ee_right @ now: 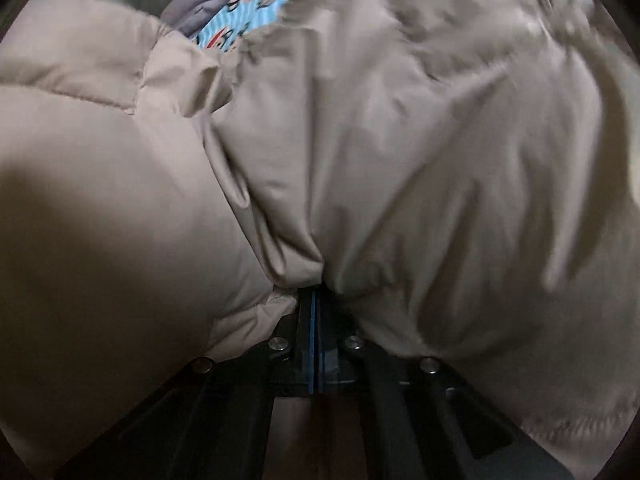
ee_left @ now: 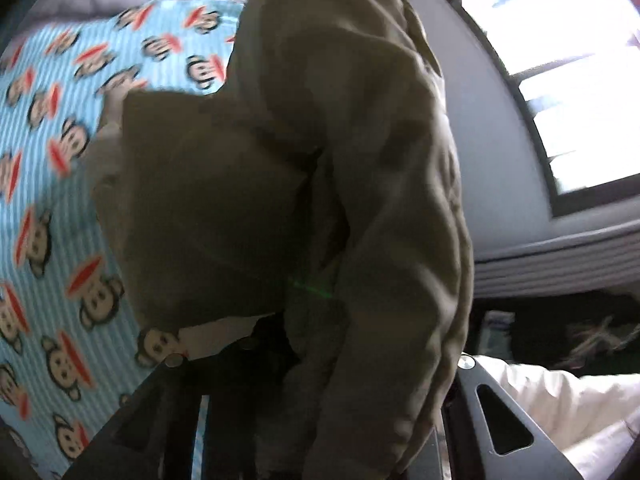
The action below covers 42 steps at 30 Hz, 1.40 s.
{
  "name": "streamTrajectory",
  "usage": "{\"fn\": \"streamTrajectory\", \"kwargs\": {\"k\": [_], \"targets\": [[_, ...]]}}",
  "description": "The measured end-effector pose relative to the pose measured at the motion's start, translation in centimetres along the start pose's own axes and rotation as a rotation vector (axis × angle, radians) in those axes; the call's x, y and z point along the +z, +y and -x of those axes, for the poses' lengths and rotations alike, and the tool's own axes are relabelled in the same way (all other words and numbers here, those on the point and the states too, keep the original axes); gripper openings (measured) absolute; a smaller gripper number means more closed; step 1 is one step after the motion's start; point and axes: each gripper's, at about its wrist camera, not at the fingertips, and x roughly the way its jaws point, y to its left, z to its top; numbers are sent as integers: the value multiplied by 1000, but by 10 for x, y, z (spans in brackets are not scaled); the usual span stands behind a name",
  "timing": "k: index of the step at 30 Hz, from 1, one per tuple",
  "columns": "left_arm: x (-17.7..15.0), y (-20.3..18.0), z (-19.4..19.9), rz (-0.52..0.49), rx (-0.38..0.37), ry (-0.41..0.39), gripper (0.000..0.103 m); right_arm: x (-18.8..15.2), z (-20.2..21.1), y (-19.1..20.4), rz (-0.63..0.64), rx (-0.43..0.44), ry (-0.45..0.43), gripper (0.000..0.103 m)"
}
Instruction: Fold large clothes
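While both grippers hold the jacket (ee_left: 360, 200) off the bed, the step in hand looks like carrying or swinging a lifted part over for a fold.

Right gripper (ee_right: 314, 280): jaws pinched together on a gathered bunch of the jacket (ee_right: 360, 140); cloth puckers right at the tips, and the two blue-edged pads meet with almost no gap. Quilted panel bulges to the left, thinner wrinkled shell to the right.

Left gripper (ee_left: 312, 360): tips buried under the cloth. A long tube of fabric, probably a sleeve, runs straight down into the gap between the fingers, so I judge it clamped on the jacket, though the pads themselves are hidden.

Position: jacket hangs close in front of both cameras, above the bedsheet (ee_left: 48, 160) with its monkey print; the sheet (ee_right: 248, 12) shows only as a strip past the top edge in the right view. Window (ee_left: 560, 80) bright behind, off to the right. Whether the lower hem touches the bed cannot be told.

Orientation: in the left view the long axis of the hanging part runs roughly top to bottom of frame, upper end leaning toward the top centre, lower end at the gripper. Collar and hem cannot be identified; motion blur.

Notes for doing it well (judgement):
- keep both pinches firm; puffy filling slips.
- move both hands together, level, so the cloth is not twisted.
- lay down edge to edge, then let go.
- risk: gathered bunch on the right sets a crease.
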Motion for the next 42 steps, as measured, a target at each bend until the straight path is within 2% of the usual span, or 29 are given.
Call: {"fn": "streamTrajectory", "kwargs": {"k": [4, 7, 8, 9, 10, 12, 13, 17, 18, 19, 20, 22, 23, 24, 26, 28, 30, 32, 34, 35, 36, 38, 39, 40, 42], "targets": [[7, -24, -20, -33, 112, 18, 26, 7, -6, -26, -111, 141, 40, 0], [13, -38, -26, -68, 165, 26, 27, 15, -5, -38, -173, 231, 107, 0], [16, -42, -29, -76, 171, 31, 31, 16, -1, -41, -183, 239, 116, 0], [19, -48, -33, -88, 172, 42, 42, 17, 9, -46, -196, 249, 114, 0], [20, -52, -37, -96, 178, 55, 53, 16, 19, -51, -201, 256, 100, 2], [26, -61, -57, -110, 199, 82, 62, 12, 55, -68, -207, 268, 31, 2], [27, -64, -66, -122, 179, 84, 71, 10, 70, -77, -211, 259, 0, 3], [35, -64, -119, -148, 122, 153, 72, -14, 135, -125, -276, 191, -131, 3], [41, -56, -135, -139, 110, 172, 75, -24, 149, -137, -297, 159, -158, 4], [43, -51, -149, -127, 91, 194, 88, -34, 161, -147, -318, 134, -176, 4], [47, -46, -165, -106, 54, 215, 92, -45, 171, -155, -337, 107, -192, 9], [51, -38, -181, -83, 32, 222, 94, -68, 188, -163, -359, 49, -217, 35], [55, -36, -186, -78, 30, 224, 94, -80, 196, -165, -361, 22, -229, 66], [56, -35, -188, -74, 31, 223, 94, -89, 201, -162, -355, 5, -245, 78], [57, -36, -189, -70, 27, 222, 94, -107, 219, -155, -320, 9, -283, 78], [59, -33, -189, -75, 38, 225, 94, -119, 230, -138, -274, 72, -317, 78], [65, -33, -190, -87, 56, 233, 94, -117, 236, -125, -234, 106, -328, 78], [61, -37, -181, -110, 76, 233, 94, -111, 233, -115, -200, 79, -334, 78], [67, -42, -166, -150, 80, 180, 94, -94, 215, -106, -201, -7, -335, 76], [73, -38, -159, -177, 96, 138, 94, -85, 208, -107, -223, -63, -332, 52], [74, -38, -140, -216, 142, 68, 94, -79, 203, -111, -239, -68, -333, 21], [73, -29, -99, -262, 305, -102, 94, -78, 202, -115, -267, -90, -355, 19], [72, -18, -86, -269, 368, -153, 94, -79, 203, -117, -270, -107, -369, 17], [72, -2, -75, -264, 437, -198, 94, -81, 203, -120, -277, -122, -373, 17], [73, 29, -67, -241, 558, -231, 94, -87, 201, -129, -306, -133, -365, 17]]}}
